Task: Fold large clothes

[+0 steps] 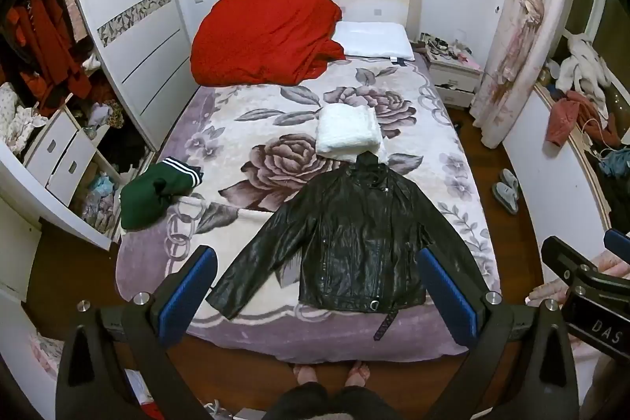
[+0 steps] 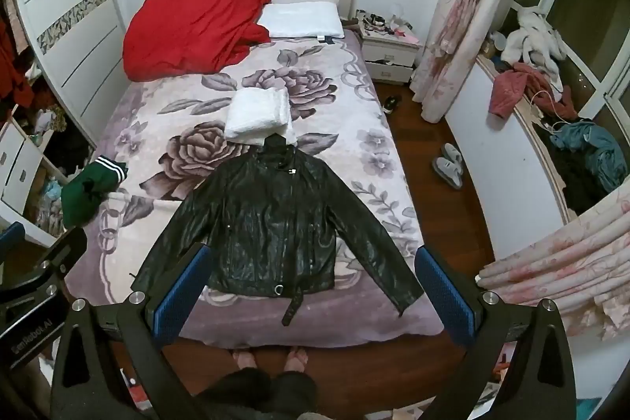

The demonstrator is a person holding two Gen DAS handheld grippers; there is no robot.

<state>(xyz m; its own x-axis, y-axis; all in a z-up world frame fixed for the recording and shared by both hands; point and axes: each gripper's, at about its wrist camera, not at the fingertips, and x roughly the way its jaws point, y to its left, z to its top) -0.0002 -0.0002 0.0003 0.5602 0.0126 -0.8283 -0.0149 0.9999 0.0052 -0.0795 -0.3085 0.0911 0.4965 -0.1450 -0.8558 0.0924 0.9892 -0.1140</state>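
A black leather jacket (image 1: 354, 239) (image 2: 271, 223) lies flat and face up on the flowered bedspread (image 1: 244, 152) (image 2: 354, 128), sleeves spread, collar toward the headboard, belt strap (image 1: 386, 325) (image 2: 293, 306) hanging over the foot edge. My left gripper (image 1: 315, 286) hovers high above the foot of the bed, jaws wide open, nothing between its blue pads (image 1: 189, 286). My right gripper (image 2: 311, 286) hangs beside it at the same height, also wide open and empty. Each gripper's body shows at the edge of the other's view.
A folded white garment (image 1: 346, 130) (image 2: 258, 119) lies just past the jacket's collar. A green garment (image 1: 157, 191) (image 2: 92, 189) sits at the bed's left edge; a red quilt (image 1: 264, 38) and pillow (image 1: 374, 40) at the head. The person's feet (image 1: 334, 372) stand at the bed's foot. Slippers (image 2: 449, 164) lie on the floor at right.
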